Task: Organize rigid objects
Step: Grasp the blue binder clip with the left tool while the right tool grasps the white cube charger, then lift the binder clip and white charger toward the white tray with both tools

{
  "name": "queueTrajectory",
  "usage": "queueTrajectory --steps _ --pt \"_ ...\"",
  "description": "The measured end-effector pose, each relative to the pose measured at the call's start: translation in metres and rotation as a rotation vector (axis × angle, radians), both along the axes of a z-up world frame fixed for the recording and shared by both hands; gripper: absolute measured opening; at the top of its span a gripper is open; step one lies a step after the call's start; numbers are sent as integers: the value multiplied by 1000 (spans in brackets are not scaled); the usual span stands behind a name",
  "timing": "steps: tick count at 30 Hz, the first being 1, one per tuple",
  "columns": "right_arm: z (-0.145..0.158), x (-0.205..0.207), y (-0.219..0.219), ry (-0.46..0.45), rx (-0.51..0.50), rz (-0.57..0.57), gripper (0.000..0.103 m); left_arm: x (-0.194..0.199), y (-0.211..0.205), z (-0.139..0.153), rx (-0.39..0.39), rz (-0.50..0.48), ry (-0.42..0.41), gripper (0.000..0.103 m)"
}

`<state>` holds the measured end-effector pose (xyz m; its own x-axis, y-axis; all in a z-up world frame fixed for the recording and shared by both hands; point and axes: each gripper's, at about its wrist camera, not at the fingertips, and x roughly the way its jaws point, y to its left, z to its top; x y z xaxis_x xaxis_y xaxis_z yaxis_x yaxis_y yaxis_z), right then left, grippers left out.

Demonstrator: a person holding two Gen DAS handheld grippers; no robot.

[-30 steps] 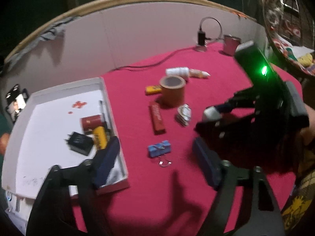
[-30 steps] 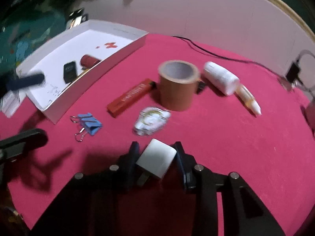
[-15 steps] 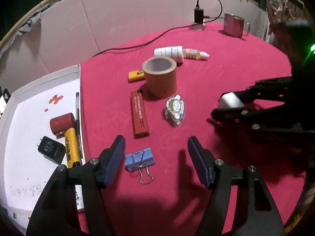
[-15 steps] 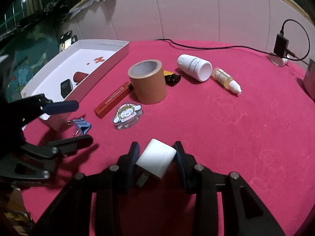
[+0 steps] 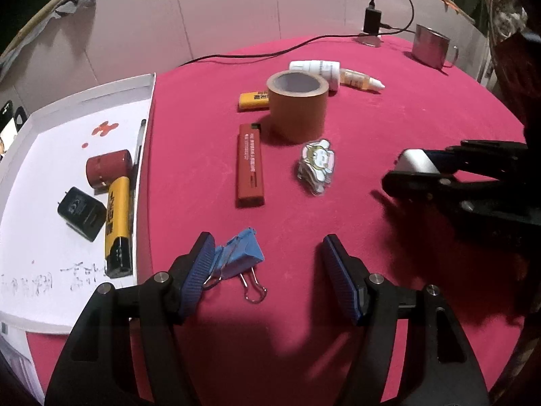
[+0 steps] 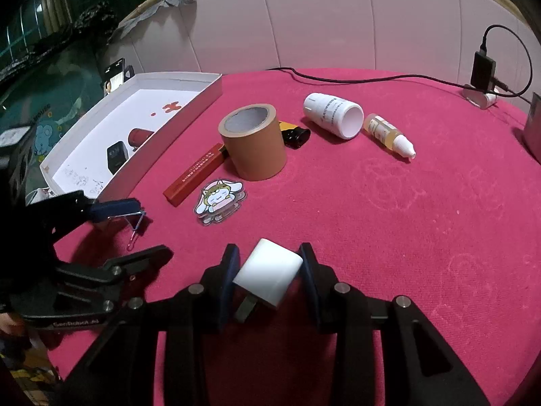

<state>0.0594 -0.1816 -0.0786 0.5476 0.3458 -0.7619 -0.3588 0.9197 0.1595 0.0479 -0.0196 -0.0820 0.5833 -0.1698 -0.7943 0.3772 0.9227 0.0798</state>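
One blue binder clip (image 5: 241, 255) lies touching the left gripper's (image 5: 267, 270) left finger.

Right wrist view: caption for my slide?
Right gripper clamps a white charger above the red tablecloth, tape roll and white tray ahead.

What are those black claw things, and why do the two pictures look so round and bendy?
They are grabbers, and a person holds one in each hand. Each carries a small camera with a very wide lens, which bends the picture. One picture looks along the left gripper, the other along the right gripper.

The right gripper is squeezing a white plug. The left gripper is open, with a blue binder clip lying by one of its fingers.

On the red tablecloth lie a roll of brown tape, a red lighter, a cartoon sticker, a white bottle and a dropper bottle. The white tray already holds a few small things.
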Motion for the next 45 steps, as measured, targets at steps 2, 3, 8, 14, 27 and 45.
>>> queueTrajectory --steps 2,3,8,14,27,45 --pt "0 0 0 0 1 0 36 -9 -3 4 -47 -55 13 66" --pt "0 0 -1 0 2 0 36 -13 -5 5 -71 -82 28 66" --pt "0 0 -1 0 2 0 36 -25 -15 13 -67 -136 -1 65" --pt "0 0 -1 2 9 -2 36 -18 2 10 -43 -78 22 65" --pt "0 -1 1 -2 -3 0 36 -28 -12 1 -21 -85 -20 36" --pt "12 -9 -17 -24 70 -90 36 -39 -4 46 -109 -63 -140 36"
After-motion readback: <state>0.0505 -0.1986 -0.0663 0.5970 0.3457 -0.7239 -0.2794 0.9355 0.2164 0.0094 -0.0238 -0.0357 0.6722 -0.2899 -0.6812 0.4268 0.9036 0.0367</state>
